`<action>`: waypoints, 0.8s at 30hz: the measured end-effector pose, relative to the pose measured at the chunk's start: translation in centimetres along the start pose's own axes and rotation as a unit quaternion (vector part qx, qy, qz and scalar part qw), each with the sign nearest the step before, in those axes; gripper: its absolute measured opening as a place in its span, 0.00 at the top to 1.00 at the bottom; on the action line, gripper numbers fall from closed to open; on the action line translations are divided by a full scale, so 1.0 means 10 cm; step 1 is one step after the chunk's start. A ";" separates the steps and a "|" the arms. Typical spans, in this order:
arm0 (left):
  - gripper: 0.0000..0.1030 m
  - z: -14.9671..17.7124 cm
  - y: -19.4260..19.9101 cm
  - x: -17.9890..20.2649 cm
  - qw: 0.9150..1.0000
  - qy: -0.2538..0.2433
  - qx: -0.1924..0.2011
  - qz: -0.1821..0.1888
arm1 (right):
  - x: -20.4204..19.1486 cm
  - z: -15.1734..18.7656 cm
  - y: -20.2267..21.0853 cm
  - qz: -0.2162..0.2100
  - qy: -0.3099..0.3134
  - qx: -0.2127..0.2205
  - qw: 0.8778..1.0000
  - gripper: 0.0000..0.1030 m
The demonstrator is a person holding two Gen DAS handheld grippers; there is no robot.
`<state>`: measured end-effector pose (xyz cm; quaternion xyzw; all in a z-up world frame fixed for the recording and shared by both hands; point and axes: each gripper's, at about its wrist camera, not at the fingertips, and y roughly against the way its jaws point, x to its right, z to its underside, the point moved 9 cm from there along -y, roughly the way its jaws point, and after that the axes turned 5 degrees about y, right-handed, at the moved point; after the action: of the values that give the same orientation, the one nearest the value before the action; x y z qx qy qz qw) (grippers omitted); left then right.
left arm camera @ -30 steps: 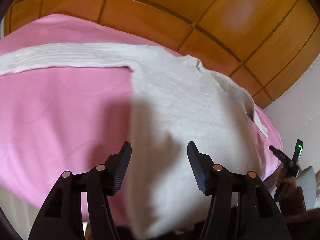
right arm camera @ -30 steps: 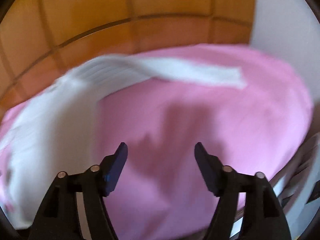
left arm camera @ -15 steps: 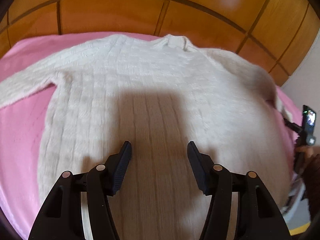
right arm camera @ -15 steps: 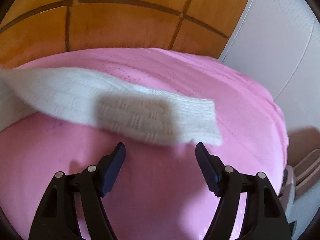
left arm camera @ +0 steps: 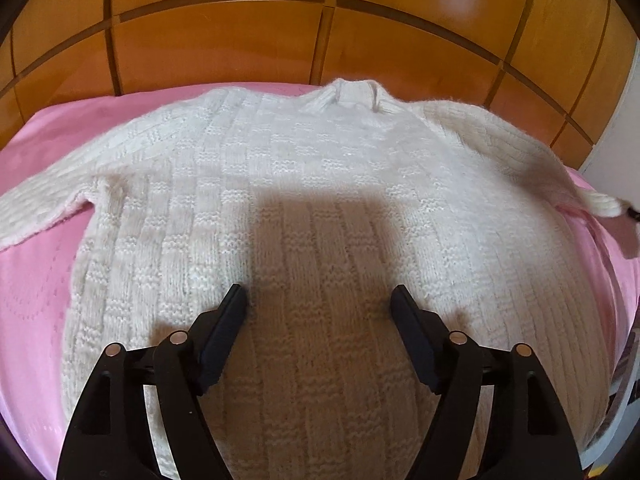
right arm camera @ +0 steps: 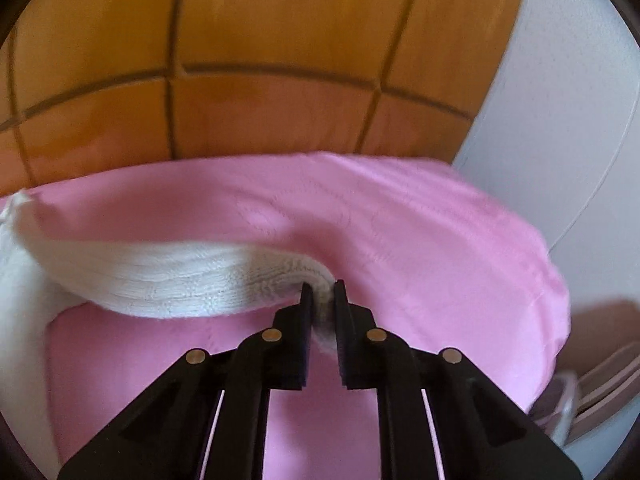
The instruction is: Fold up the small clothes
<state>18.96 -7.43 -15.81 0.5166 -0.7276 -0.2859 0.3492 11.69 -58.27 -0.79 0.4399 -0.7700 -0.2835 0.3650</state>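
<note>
The bed [left arm camera: 36,280] with its pink cover fills the lower part of both views, and behind it stands the wooden headboard [left arm camera: 224,44]. On the bed lies the white knitted sweater [left arm camera: 320,184], flat and spread out, its collar toward the headboard and its hem toward me. Its long axis runs from hem to collar, and the two sleeves go out to the sides, across this axis.

The right sleeve [right arm camera: 160,276] is the part that matters now. It stretches sideways from the body of the sweater, and its cuff end is pinched in the right gripper [right arm camera: 322,292] — the fingers are pressed together on the knit, with a tuft of wool showing between them. The sleeve looks lifted a little off the pink cover, in a soft arc, though the picture is somewhat blurred there.

The left gripper [left arm camera: 318,300] hangs over the lower middle of the sweater with its fingers spread wide, and it holds nothing.

So the body of the sweater lies to the left of the pinched cuff. I judge that the coming move is to carry the cuff in this direction, across the chest, to fold the sleeve inward — the right hand does it, and the left is near enough to press the body down if the knit slides.
</note>
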 end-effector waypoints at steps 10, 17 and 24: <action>0.23 0.00 -0.02 0.01 1.000 0.006 0.000 0.008 | 0.52 -0.36 -0.12 -0.002 0.007 -0.091 0.996 1.00; 0.21 0.01 -0.04 0.02 1.000 0.005 0.000 0.007 | 1.19 -0.62 -0.72 0.028 -0.200 -0.075 0.976 0.63; 0.18 0.01 -0.07 0.04 1.000 -0.001 -0.004 0.007 | 0.49 -0.01 -0.19 -0.117 -0.214 -0.031 0.969 0.62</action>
<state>19.14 -8.03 -16.33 0.5102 -0.7304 -0.2869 0.3519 11.01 -63.52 -0.63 0.4449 -0.7641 -0.4353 0.1697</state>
